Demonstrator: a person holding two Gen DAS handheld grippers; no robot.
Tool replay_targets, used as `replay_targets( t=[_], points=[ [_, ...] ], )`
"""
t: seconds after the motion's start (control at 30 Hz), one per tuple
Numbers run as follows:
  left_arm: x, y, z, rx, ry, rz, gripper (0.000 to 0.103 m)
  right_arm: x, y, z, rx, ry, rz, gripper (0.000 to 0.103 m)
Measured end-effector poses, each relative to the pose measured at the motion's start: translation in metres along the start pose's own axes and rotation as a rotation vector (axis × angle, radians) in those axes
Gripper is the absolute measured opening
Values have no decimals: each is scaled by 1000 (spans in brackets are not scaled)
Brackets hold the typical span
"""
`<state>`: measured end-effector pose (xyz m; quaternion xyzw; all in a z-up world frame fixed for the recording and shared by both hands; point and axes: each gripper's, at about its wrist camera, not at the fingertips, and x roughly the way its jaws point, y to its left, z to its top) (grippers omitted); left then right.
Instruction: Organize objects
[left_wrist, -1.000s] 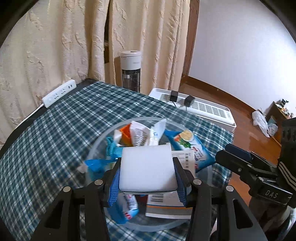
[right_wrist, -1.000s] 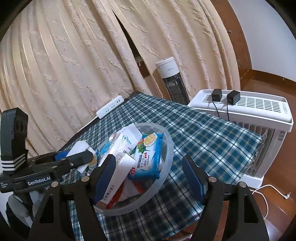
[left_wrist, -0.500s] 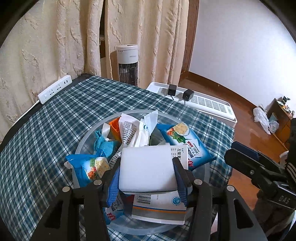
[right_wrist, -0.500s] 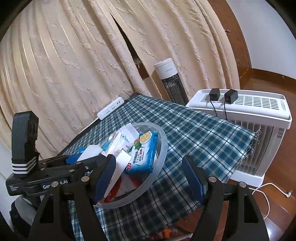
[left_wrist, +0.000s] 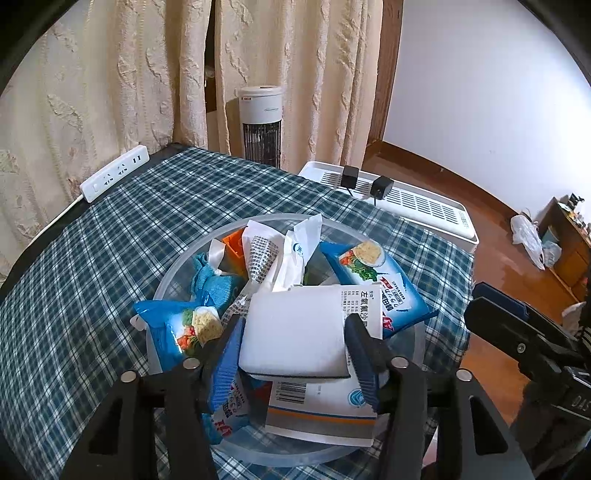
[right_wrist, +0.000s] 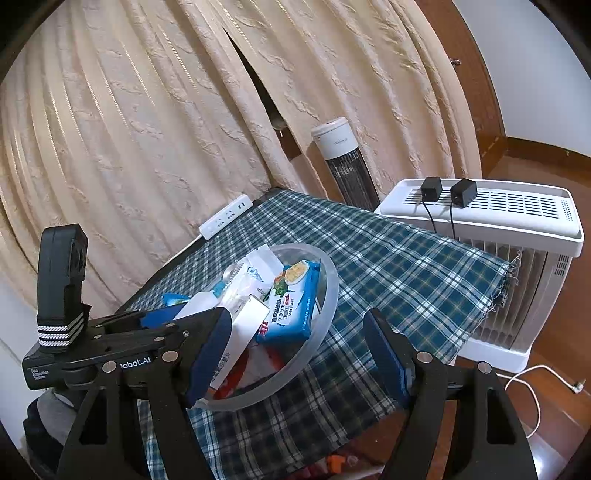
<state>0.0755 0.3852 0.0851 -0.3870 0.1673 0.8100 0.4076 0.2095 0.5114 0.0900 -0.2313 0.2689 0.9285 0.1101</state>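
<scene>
While the left hand-held gripper (left_wrist: 293, 347) hangs over the clear bowl (left_wrist: 177, 266), its jaws are opening around a white sponge block (left_wrist: 295, 330) – the pads look just off its sides now, so it's no longer really pinched, and the block sits on top of the pile in the bowl. Its underside is hidden, so what exactly it rests on is hard to say. Under it there's a white box with a barcode (left_wrist: 321, 410), half covered, plus blue cracker packets (left_wrist: 373, 280) and crumpled white wrappers (left_wrist: 266, 251); an orange thing (left_wrist: 234, 245) at the back is mostly buried.

The right hand-held gripper (right_wrist: 295, 354) is off to the side, jaws moderately wide with nothing between them – its left finger blocks part of the bowl's rim. The bowl sits on the plaid-covered worktop (left_wrist: 92, 258), a white power strip (left_wrist: 114, 173) at the far edge. The print on the packets is too small to read.
</scene>
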Motion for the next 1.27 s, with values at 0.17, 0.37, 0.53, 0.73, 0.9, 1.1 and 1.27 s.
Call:
replay_targets(
  t=[0.17,0.37,0.53,0.73,0.9,1.1,1.27],
  points=[
    [-5,1,0,-4,-26,15,99,-1,1,0,-1,1,2,75],
    [-19,4,-4,-4,-51,63,103,-3,9,-3,-25,23,-9,75],
    [-26,11,-17,-31,-38,116,103,0,12,-10,-53,55,-57,81],
    [-28,16,-33,-52,-10,143,103,3,16,-18,-101,79,-81,82],
    [-27,15,-43,-39,19,186,103,3,27,-26,-176,82,-117,85],
    [-27,14,-52,-41,31,183,103,2,31,-28,-187,87,-119,85],
    [-32,15,-55,-40,21,185,103,1,35,-30,-197,85,-112,85]
  ],
)
